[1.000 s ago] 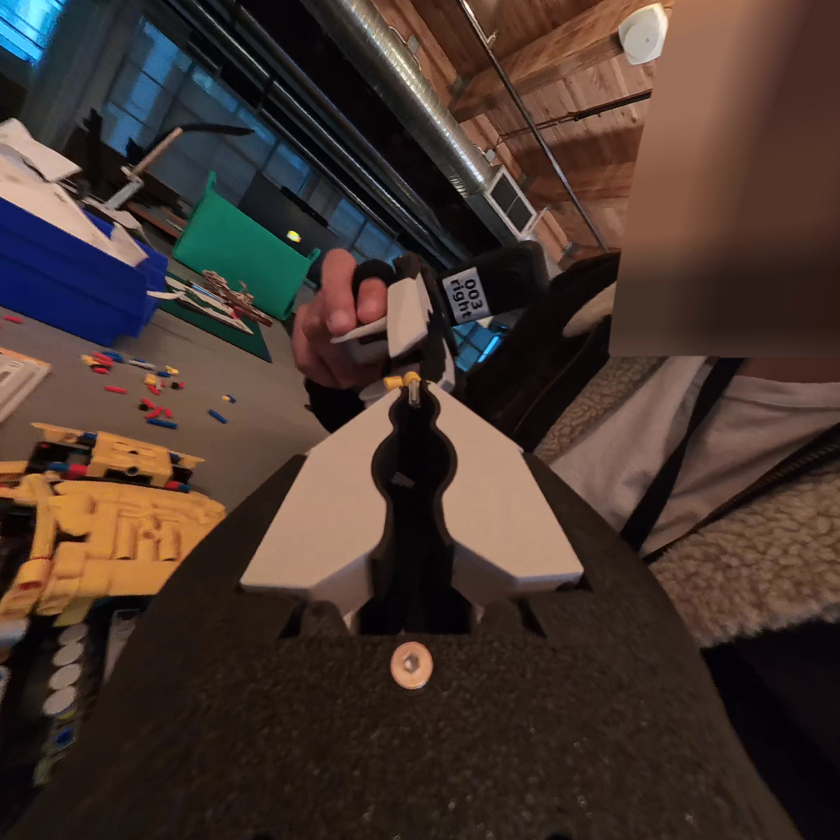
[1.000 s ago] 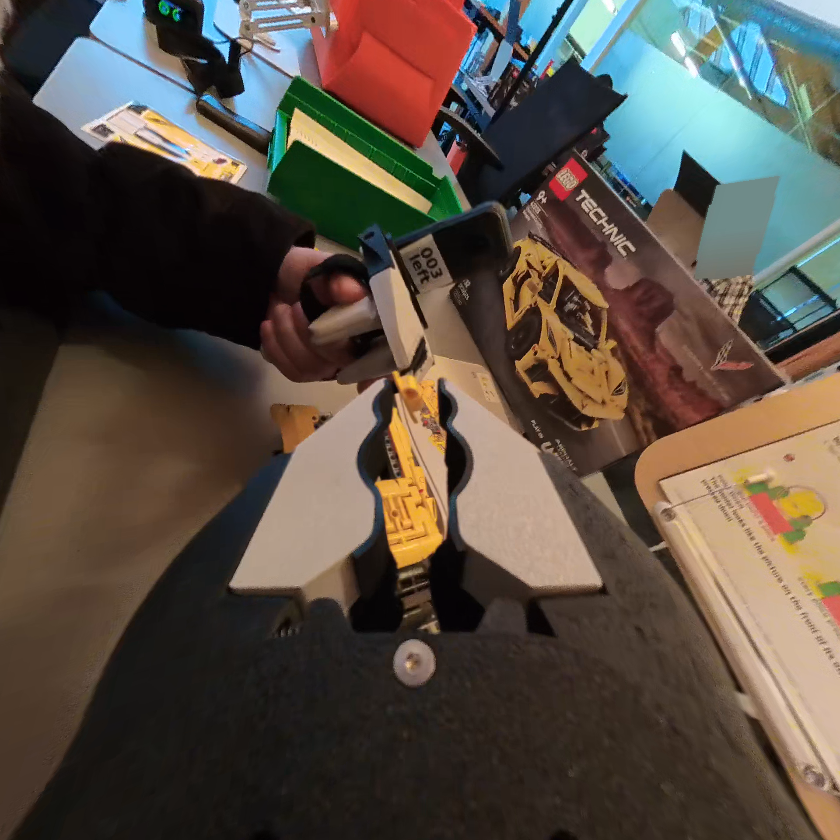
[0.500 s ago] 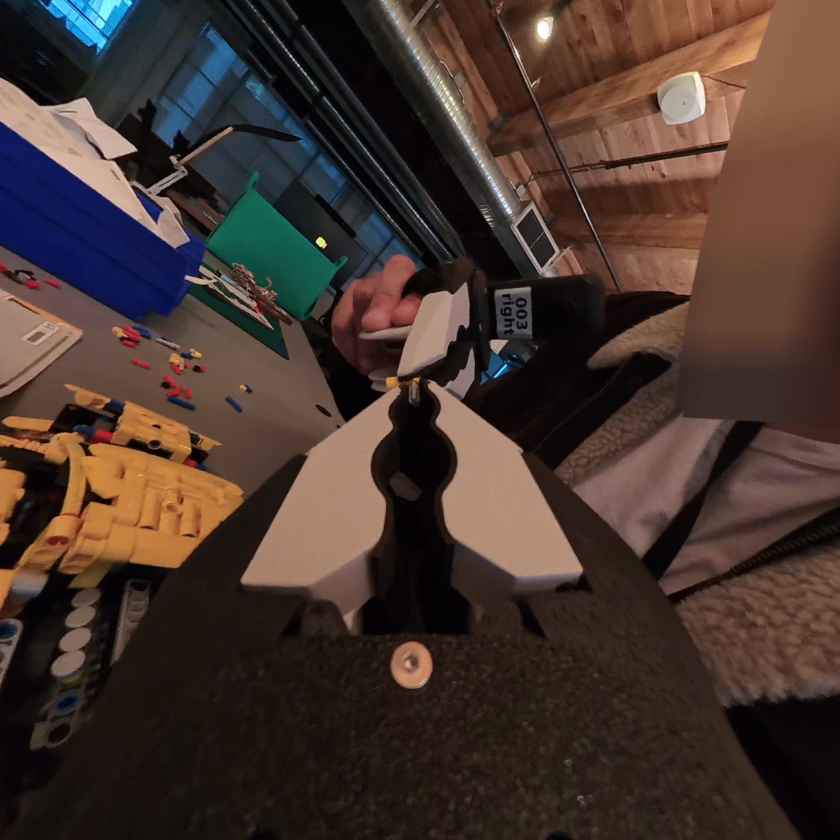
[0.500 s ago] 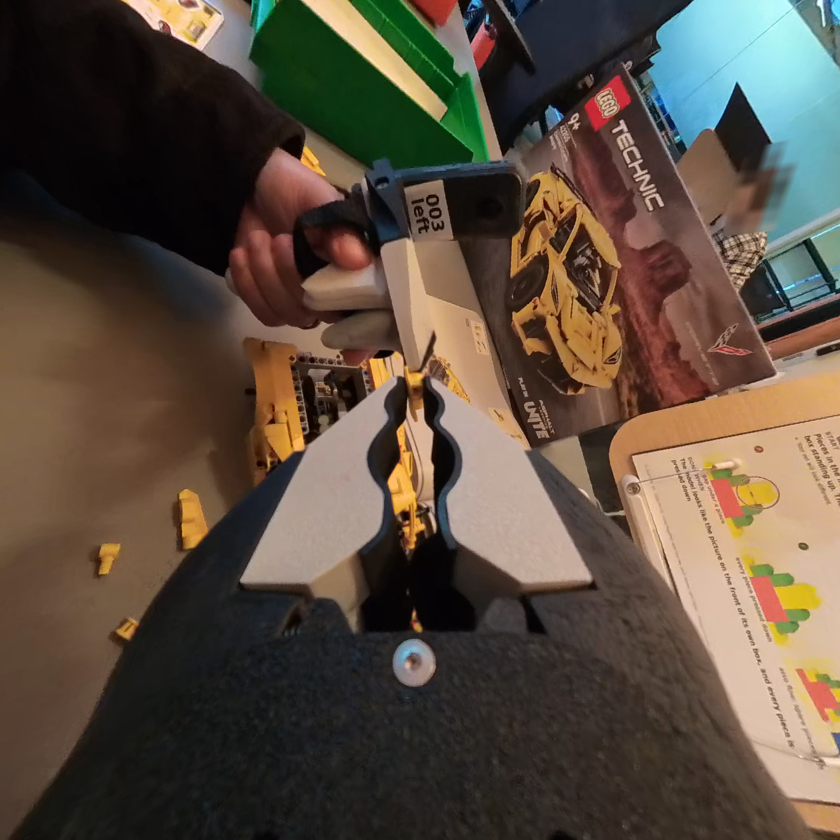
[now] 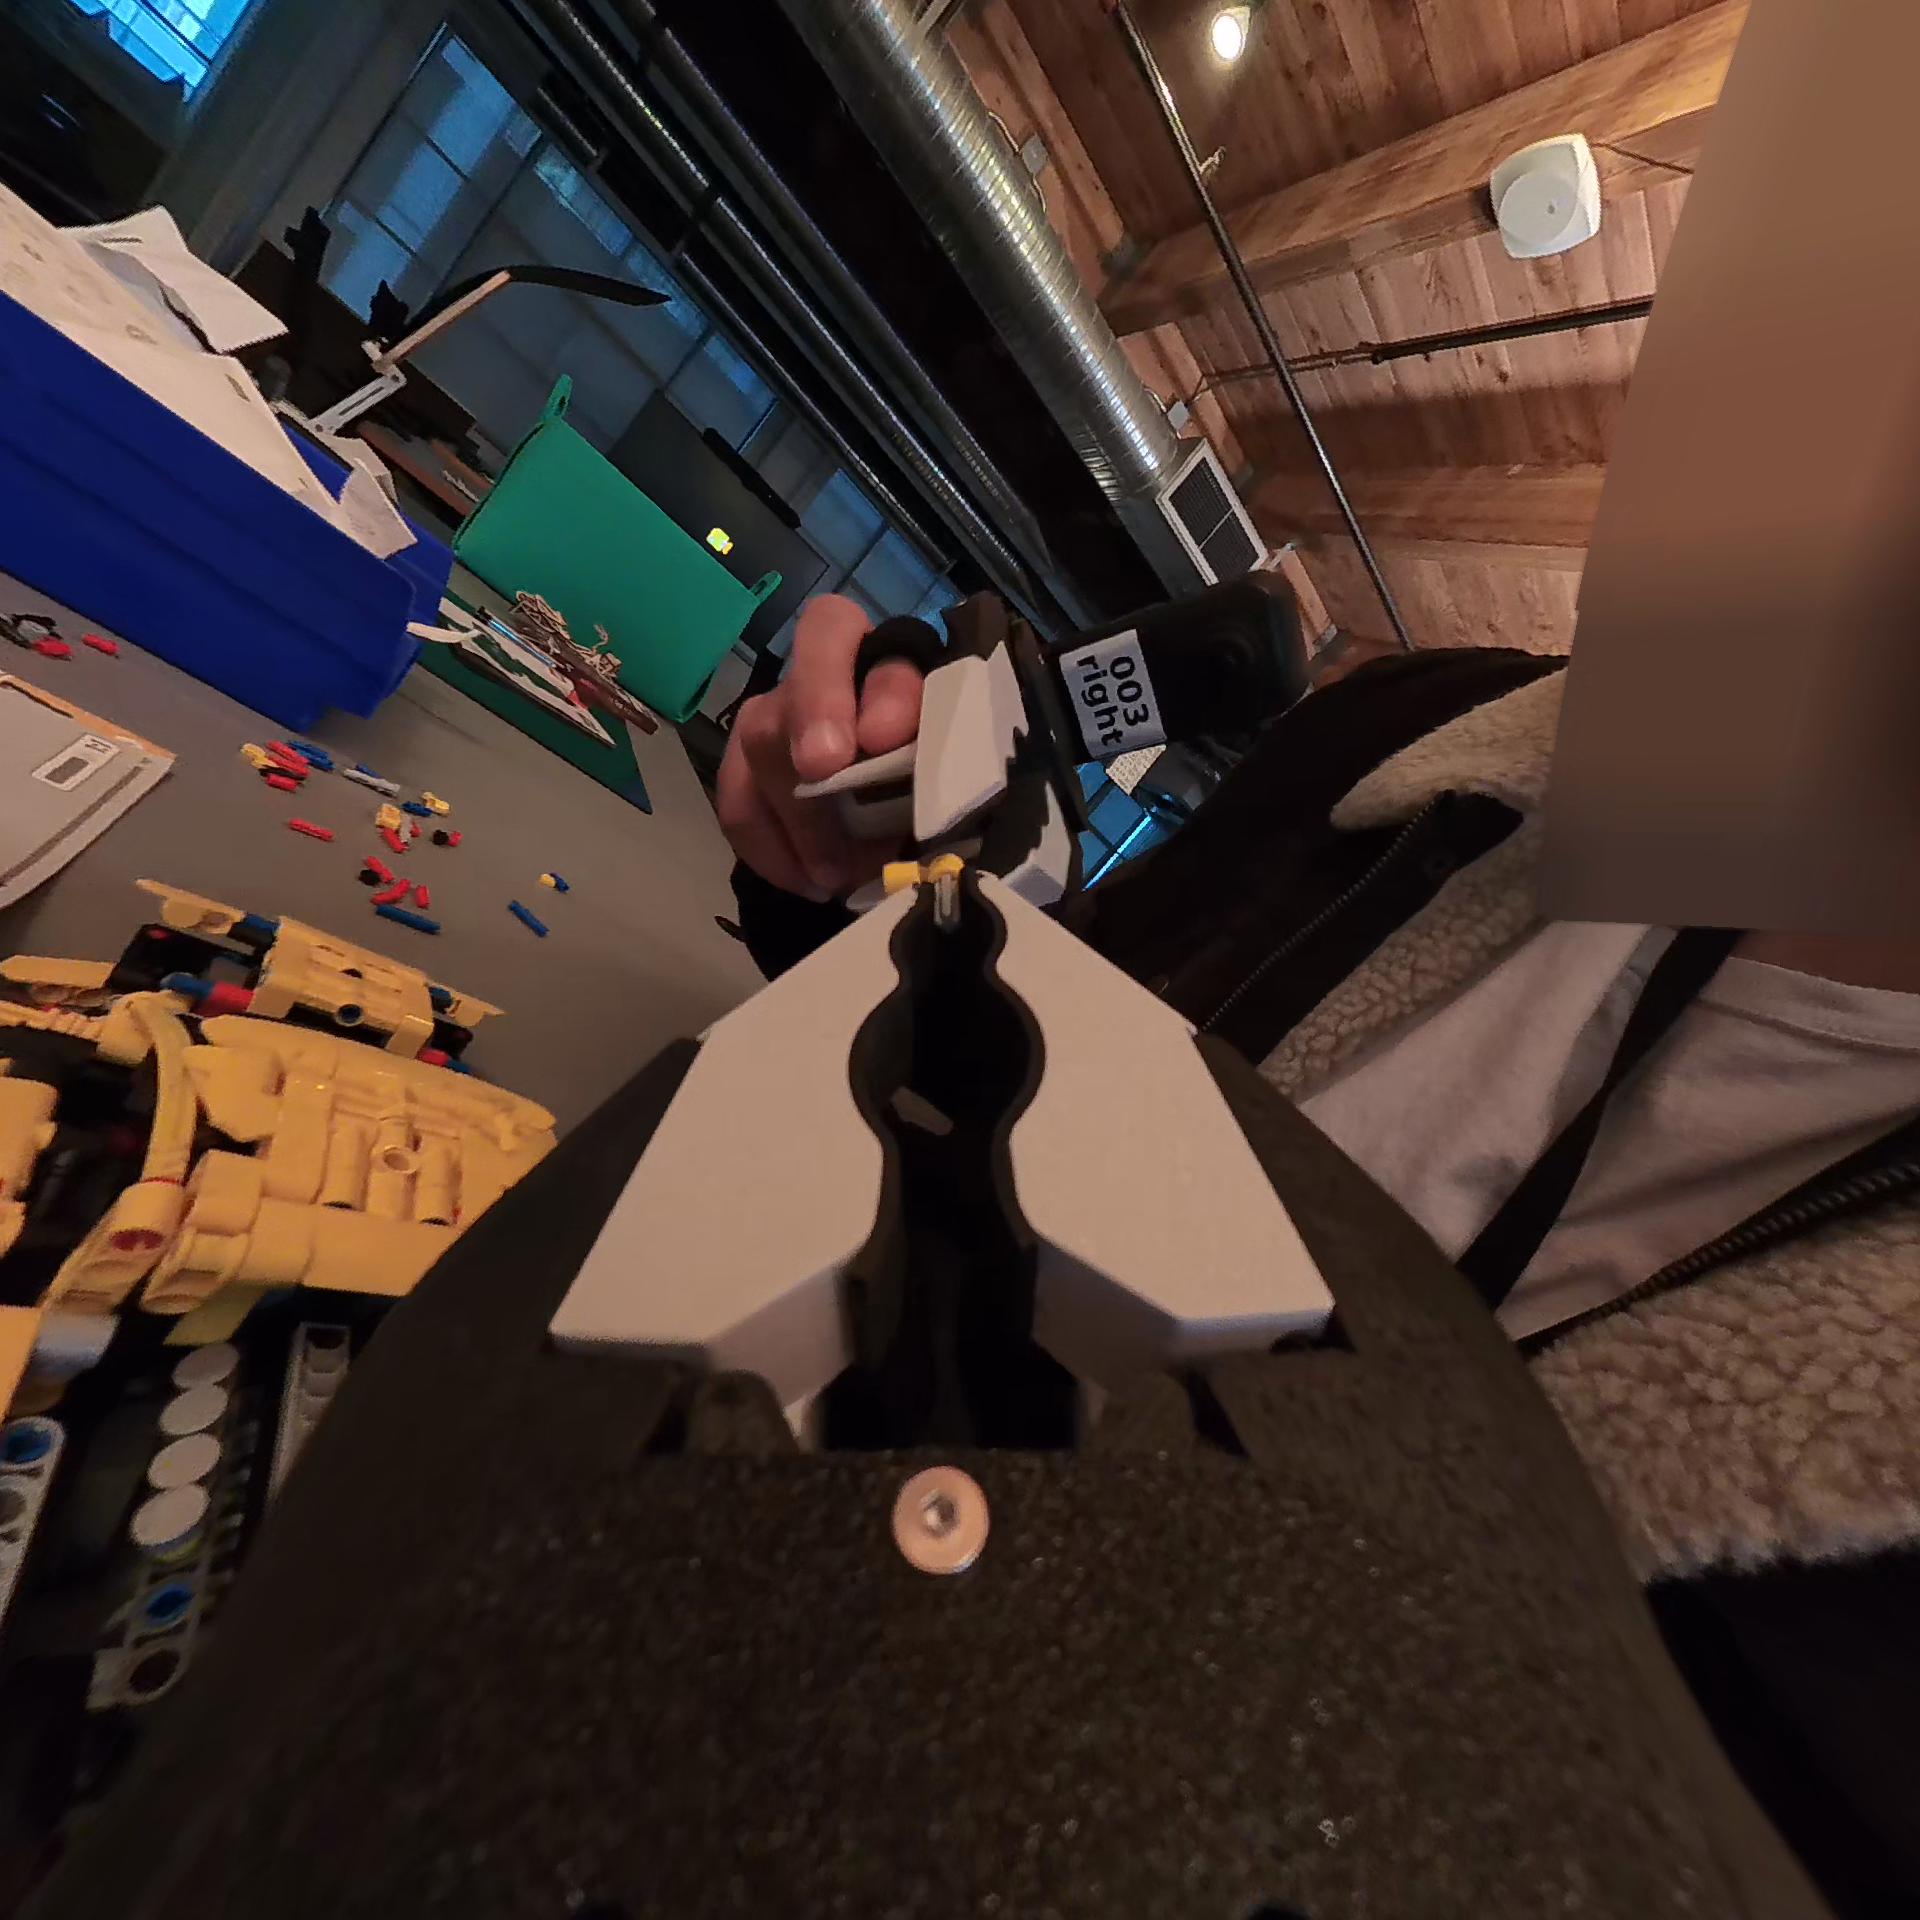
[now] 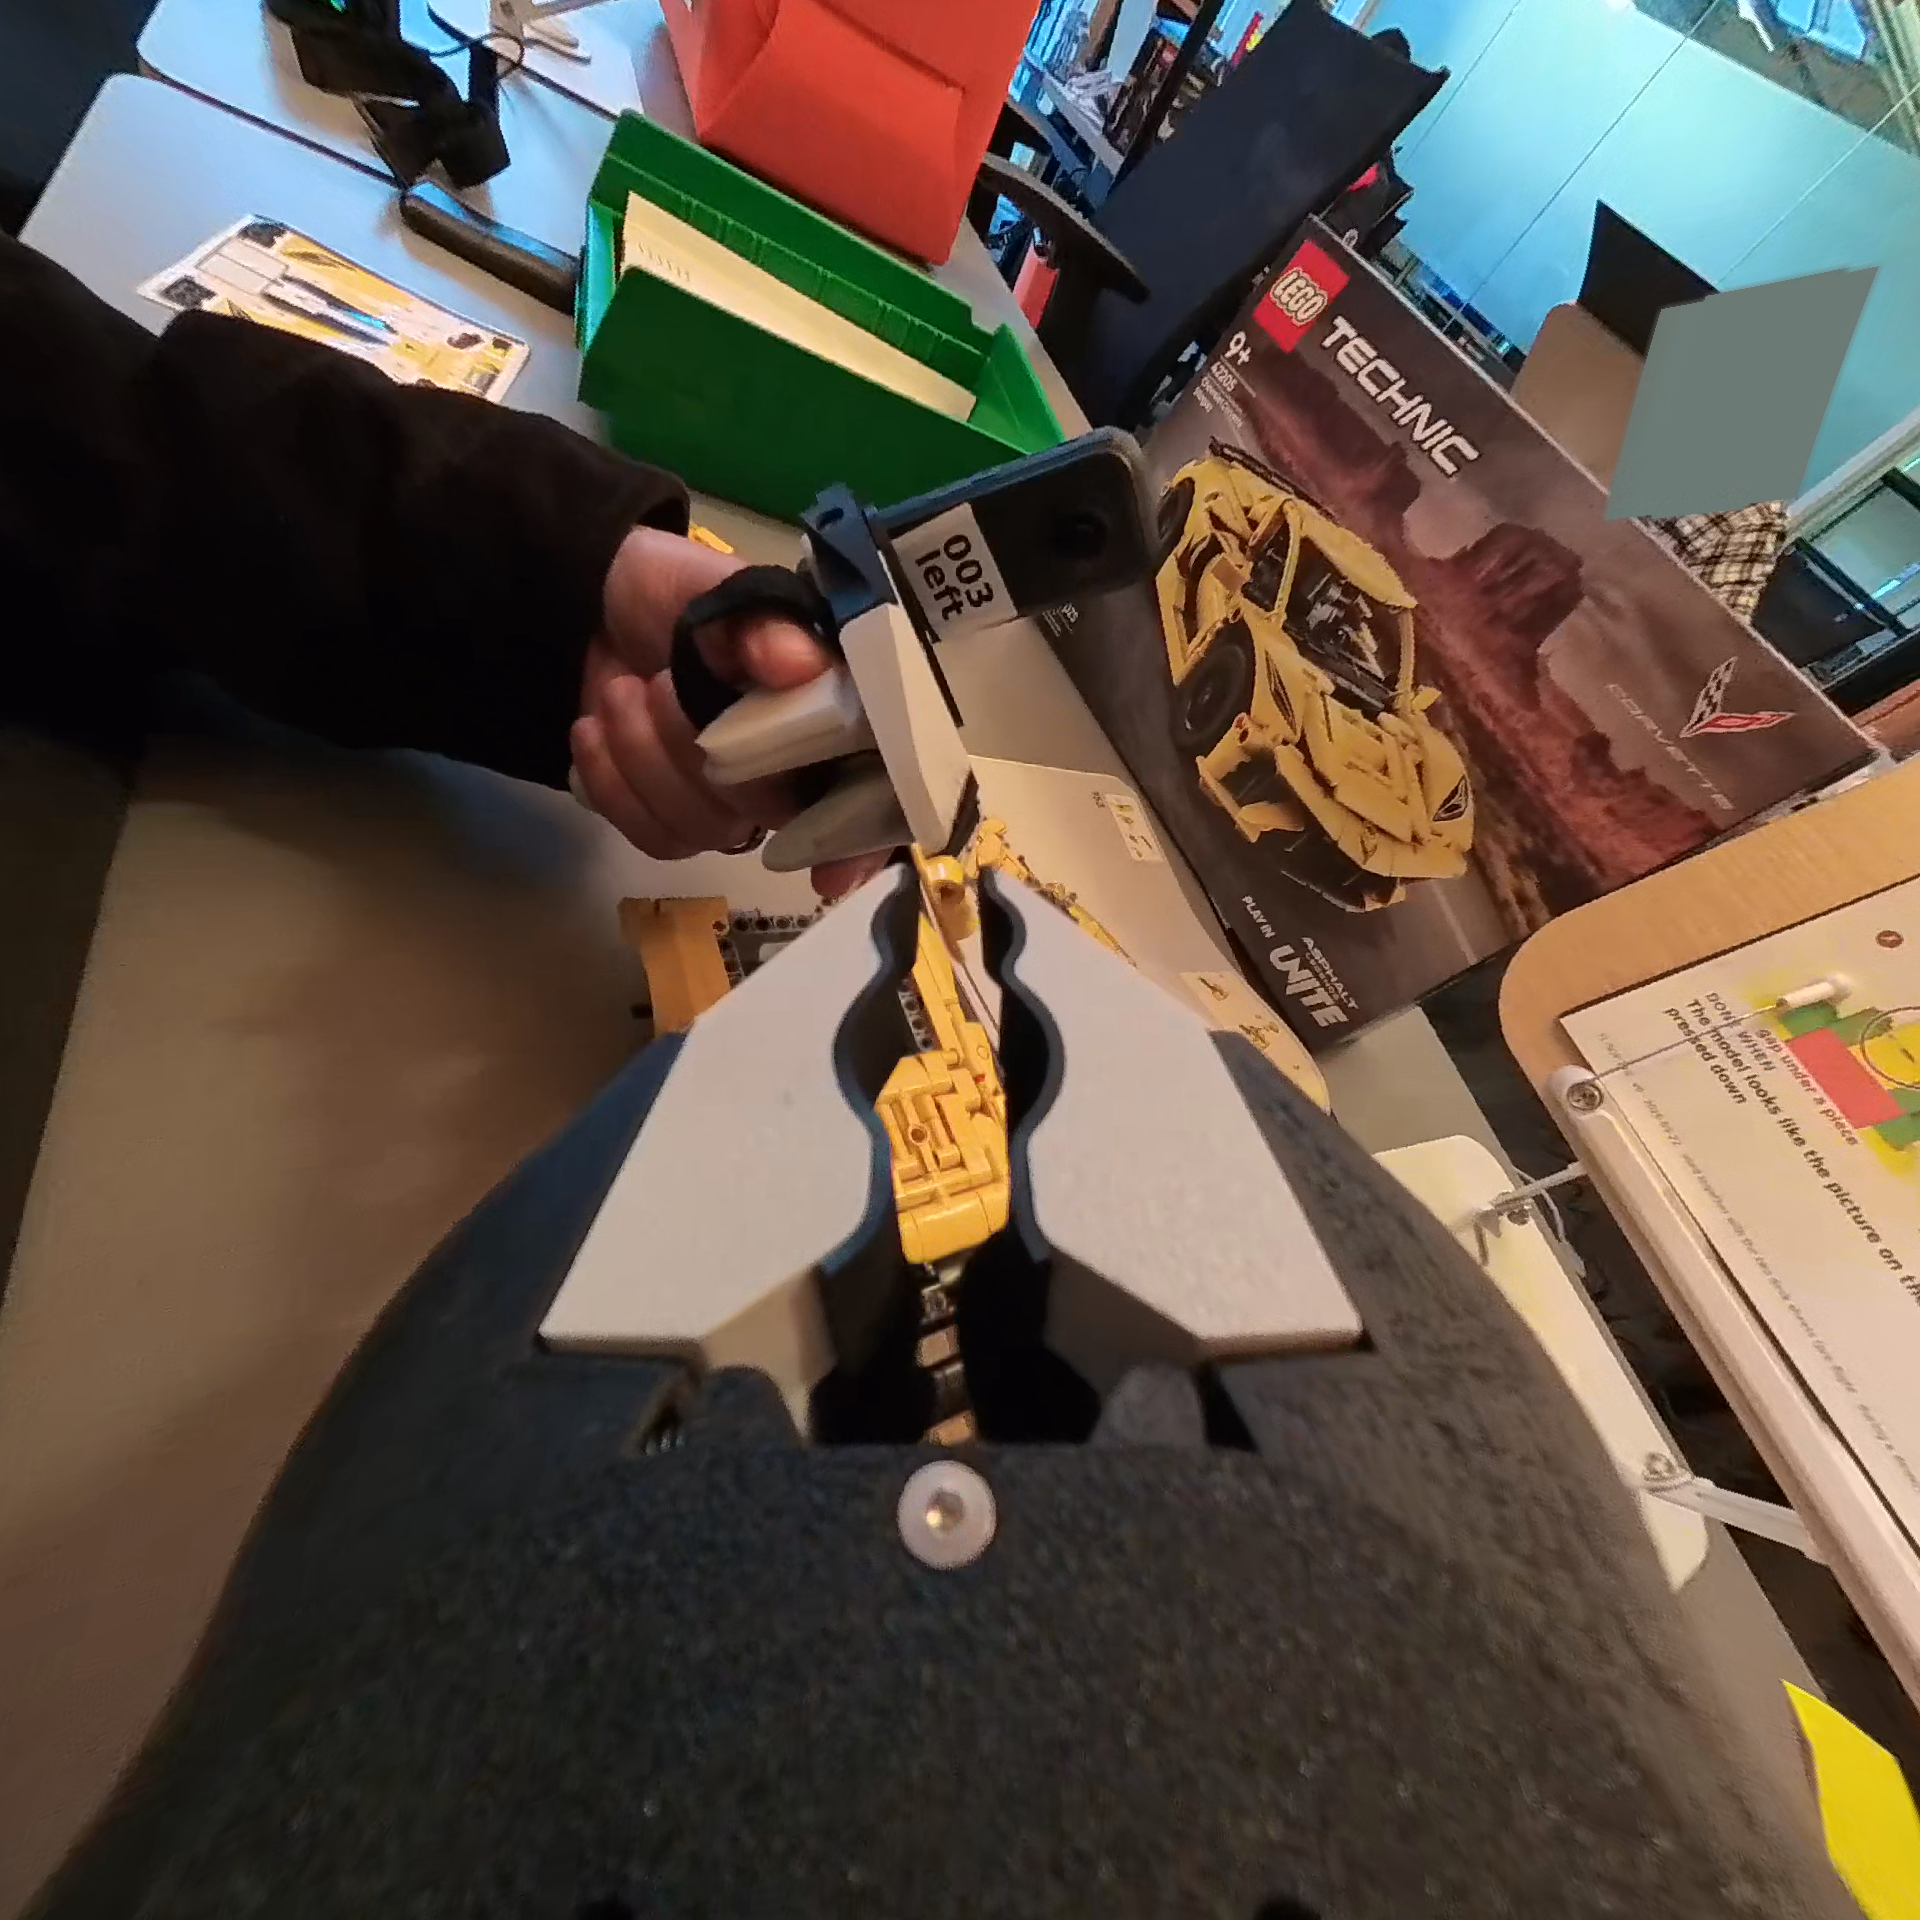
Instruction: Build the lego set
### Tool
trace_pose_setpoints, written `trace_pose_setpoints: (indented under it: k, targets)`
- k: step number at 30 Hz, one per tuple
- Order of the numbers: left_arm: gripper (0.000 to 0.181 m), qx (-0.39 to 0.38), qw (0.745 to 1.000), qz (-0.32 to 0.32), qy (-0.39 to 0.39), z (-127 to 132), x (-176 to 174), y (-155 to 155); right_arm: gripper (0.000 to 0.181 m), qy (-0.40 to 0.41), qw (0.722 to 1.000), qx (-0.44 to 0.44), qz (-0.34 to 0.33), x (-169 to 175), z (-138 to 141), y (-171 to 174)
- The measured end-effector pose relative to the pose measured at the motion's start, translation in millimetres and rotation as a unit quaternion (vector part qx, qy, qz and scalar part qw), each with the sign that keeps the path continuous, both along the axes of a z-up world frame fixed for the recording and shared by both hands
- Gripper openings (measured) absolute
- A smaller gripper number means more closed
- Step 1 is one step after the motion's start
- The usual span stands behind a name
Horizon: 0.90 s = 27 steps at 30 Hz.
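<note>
Left tongs (image 5: 943, 896) are clamped on a thin grey pin (image 5: 947, 902), and since half a second ago the right tongs (image 6: 945, 885) have tipped back up, tip to tip with them. They're pinching a small yellow connector (image 6: 943, 871), so the mating looks nearly there. The yellow car build (image 5: 260, 1164) sits on the grey surface (image 5: 603, 935) below left: chunky, half-finished, black frame showing.

The set box (image 6: 1455, 665) stands behind the part-built model (image 6: 940, 1143), a bin (image 6: 790, 374) farther left.
</note>
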<state>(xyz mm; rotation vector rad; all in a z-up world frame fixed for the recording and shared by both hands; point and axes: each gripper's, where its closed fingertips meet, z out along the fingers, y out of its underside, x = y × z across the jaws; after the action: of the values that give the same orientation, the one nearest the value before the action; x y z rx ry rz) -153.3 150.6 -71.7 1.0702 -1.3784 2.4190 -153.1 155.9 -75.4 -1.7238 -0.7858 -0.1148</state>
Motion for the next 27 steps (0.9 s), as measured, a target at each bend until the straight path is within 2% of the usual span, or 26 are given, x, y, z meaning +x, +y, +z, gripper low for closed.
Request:
trace_pose_setpoints:
  k: [7, 14, 18, 27]
  targets:
    - [0.004, 0.004, 1.000, 0.000, 0.017, -5, 2, 1, 0.006, -0.019, 1.000, -0.011, -0.002, 2, -6, 0]
    - [0.004, 0.007, 1.000, 0.011, 0.015, -5, 1, 7, 0.006, -0.017, 1.000, 0.007, -0.006, 9, 0, -5]
    - [0.014, 0.018, 1.000, 0.007, 0.023, -9, 3, 1, 0.006, -0.019, 1.000, 0.009, -0.013, 12, -1, -4]
    - [0.014, 0.023, 0.999, 0.011, 0.029, -10, 4, 1, 0.006, -0.044, 0.999, 0.008, -0.013, 8, -11, 0]
